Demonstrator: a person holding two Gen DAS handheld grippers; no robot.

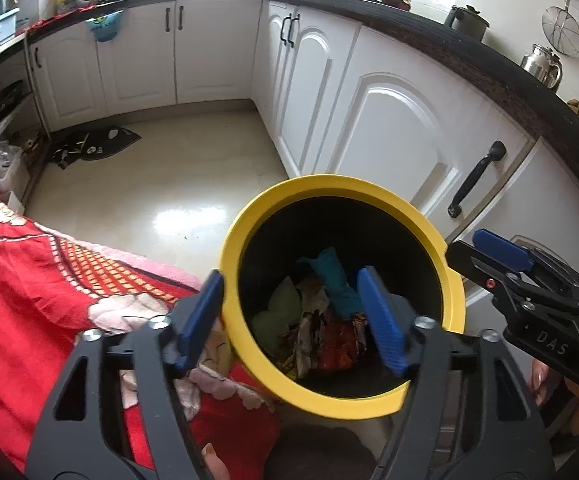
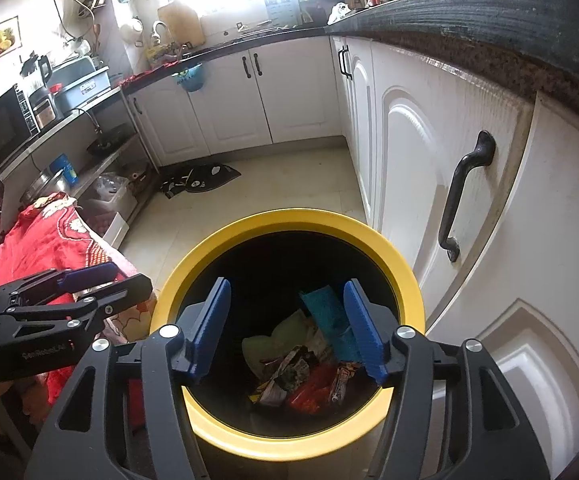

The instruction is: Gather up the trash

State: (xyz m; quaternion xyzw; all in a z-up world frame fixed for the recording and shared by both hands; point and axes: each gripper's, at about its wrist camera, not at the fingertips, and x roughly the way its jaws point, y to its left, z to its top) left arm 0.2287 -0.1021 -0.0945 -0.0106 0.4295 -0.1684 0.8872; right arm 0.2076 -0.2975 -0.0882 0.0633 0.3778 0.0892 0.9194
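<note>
A bin with a yellow rim (image 1: 233, 248) (image 2: 289, 220) and a black inside stands on the floor beside the cabinets. At its bottom lie a teal wrapper (image 1: 333, 280) (image 2: 329, 312), a pale green piece (image 1: 277, 312) (image 2: 273, 340), a red wrapper (image 1: 335, 344) (image 2: 309, 392) and several crumpled packets. My left gripper (image 1: 289, 276) (image 2: 131, 276) hangs open over the bin's left rim, one finger outside it, nothing between the pads. My right gripper (image 2: 287, 282) (image 1: 477, 246) is open above the bin's mouth, also holding nothing.
A red patterned blanket (image 1: 29, 300) (image 2: 37, 240) lies left of the bin. White cabinet doors (image 1: 389, 128) with a black handle (image 1: 475, 178) (image 2: 461, 192) stand close on the right. A dark mat (image 1: 97, 146) (image 2: 201, 176) lies on the cream floor farther back.
</note>
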